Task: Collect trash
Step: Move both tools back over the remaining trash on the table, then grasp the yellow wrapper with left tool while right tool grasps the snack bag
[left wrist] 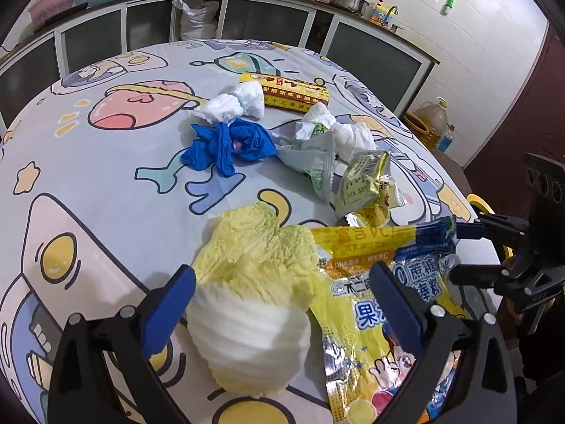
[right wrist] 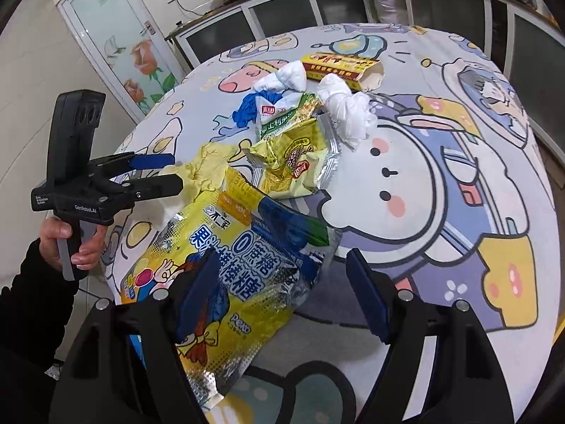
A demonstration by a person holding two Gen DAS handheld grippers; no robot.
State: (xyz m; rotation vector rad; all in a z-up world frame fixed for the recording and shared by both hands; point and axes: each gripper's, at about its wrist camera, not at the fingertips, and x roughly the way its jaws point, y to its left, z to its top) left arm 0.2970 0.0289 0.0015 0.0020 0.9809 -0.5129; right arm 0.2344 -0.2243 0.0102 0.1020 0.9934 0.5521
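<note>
Trash lies on a round table with a cartoon cloth (left wrist: 106,162). A yellow cabbage leaf (left wrist: 254,275) lies between the jaws of my open left gripper (left wrist: 282,304). A yellow and blue candy bag (left wrist: 367,300) (right wrist: 226,275) lies beside it, under my open right gripper (right wrist: 282,293), which also shows at the right of the left wrist view (left wrist: 462,251). Farther off lie a blue glove (left wrist: 229,145), white tissues (left wrist: 233,104), a green wrapper (left wrist: 314,155), a yellow snack packet (right wrist: 293,159) and a yellow box (left wrist: 286,90).
Kitchen cabinets (left wrist: 247,17) with basins and pots on the counter stand behind the table. An oil jug (left wrist: 432,120) stands on the floor at the right. A glass door with flowers (right wrist: 116,42) is at the left in the right wrist view.
</note>
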